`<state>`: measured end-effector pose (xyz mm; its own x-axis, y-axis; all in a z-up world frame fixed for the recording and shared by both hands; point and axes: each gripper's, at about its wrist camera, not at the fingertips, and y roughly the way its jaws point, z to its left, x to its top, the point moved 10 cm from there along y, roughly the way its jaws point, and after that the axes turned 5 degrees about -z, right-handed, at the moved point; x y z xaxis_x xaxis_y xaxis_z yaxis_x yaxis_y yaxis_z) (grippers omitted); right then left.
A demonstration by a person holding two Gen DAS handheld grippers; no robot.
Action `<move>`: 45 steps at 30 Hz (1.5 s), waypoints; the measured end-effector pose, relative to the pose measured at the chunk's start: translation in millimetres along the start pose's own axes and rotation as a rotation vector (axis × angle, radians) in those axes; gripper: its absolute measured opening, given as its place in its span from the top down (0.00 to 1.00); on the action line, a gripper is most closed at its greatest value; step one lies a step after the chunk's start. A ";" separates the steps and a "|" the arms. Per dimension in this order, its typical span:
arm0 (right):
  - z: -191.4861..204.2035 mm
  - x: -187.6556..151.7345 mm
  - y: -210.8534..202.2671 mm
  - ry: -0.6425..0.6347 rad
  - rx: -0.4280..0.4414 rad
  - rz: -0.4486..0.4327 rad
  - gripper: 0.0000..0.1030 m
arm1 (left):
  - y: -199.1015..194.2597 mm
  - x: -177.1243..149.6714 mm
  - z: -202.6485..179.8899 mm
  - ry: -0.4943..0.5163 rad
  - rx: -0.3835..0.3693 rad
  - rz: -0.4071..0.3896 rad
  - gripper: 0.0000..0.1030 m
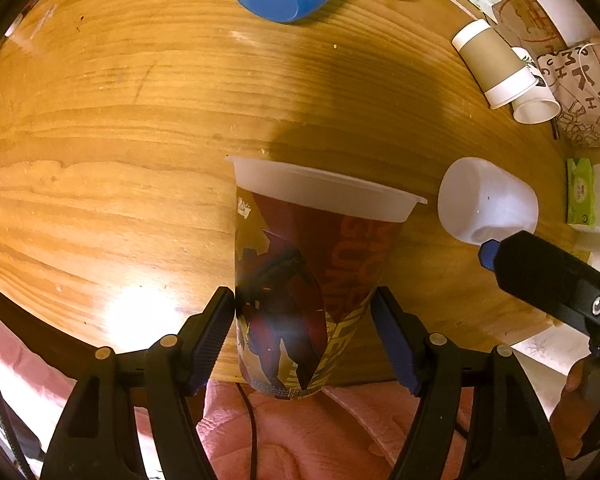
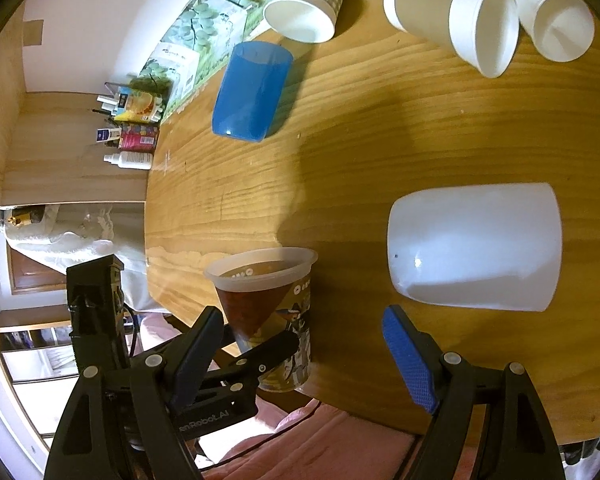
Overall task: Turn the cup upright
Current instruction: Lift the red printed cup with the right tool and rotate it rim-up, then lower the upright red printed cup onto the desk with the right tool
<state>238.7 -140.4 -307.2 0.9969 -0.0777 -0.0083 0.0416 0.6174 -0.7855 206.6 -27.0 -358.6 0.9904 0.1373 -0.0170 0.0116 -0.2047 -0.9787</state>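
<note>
A printed red and gold plastic cup stands upright, mouth up, at the near edge of the wooden table. My left gripper has a finger on each side of its lower half; the left pad touches it, the right pad stands slightly off. The same cup shows in the right wrist view with the left gripper around it. My right gripper is open and empty, just in front of a white cup lying on its side.
A blue cup lies on its side further back. Several paper cups lie tipped at the far side, one checkered. Cartons and bottles line the wall. Pink cloth lies below the table edge.
</note>
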 end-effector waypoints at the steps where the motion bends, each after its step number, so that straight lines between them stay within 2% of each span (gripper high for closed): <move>1: 0.2 -0.1 1.1 -0.001 0.003 0.005 0.20 | -0.7 -2.0 -1.2 -0.005 -0.004 0.002 0.22; 8: 2.1 0.1 8.7 -0.004 0.023 0.043 0.20 | 3.2 -3.5 4.9 -0.035 -0.022 0.016 0.21; 15: 7.8 -1.7 20.6 0.002 0.038 0.085 0.20 | 6.6 -4.4 10.3 -0.023 -0.042 0.029 0.21; 23: 13.7 -4.5 34.9 0.035 0.059 0.129 0.17 | 5.6 -3.8 17.6 -0.052 -0.074 0.023 0.21; 25: 14.1 -4.6 38.5 0.048 0.066 0.139 0.13 | 4.5 -5.8 21.7 -0.059 -0.090 0.019 0.21; 30: 18.5 -4.0 48.4 0.062 0.077 0.159 0.13 | -0.4 -9.0 27.5 -0.074 -0.107 0.017 0.21; 36: 27.2 -4.2 61.5 0.046 0.055 0.174 0.13 | -10.0 -12.9 37.0 -0.104 -0.120 0.013 0.21; 45: 43.6 -0.3 80.5 -0.004 0.014 0.171 0.13 | -22.7 -23.5 48.6 -0.094 -0.134 -0.003 0.21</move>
<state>244.6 -56.5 -343.5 0.9898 0.0331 -0.1387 -0.1282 0.6323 -0.7640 176.3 21.5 -345.9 0.9732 0.2267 -0.0395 0.0387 -0.3306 -0.9430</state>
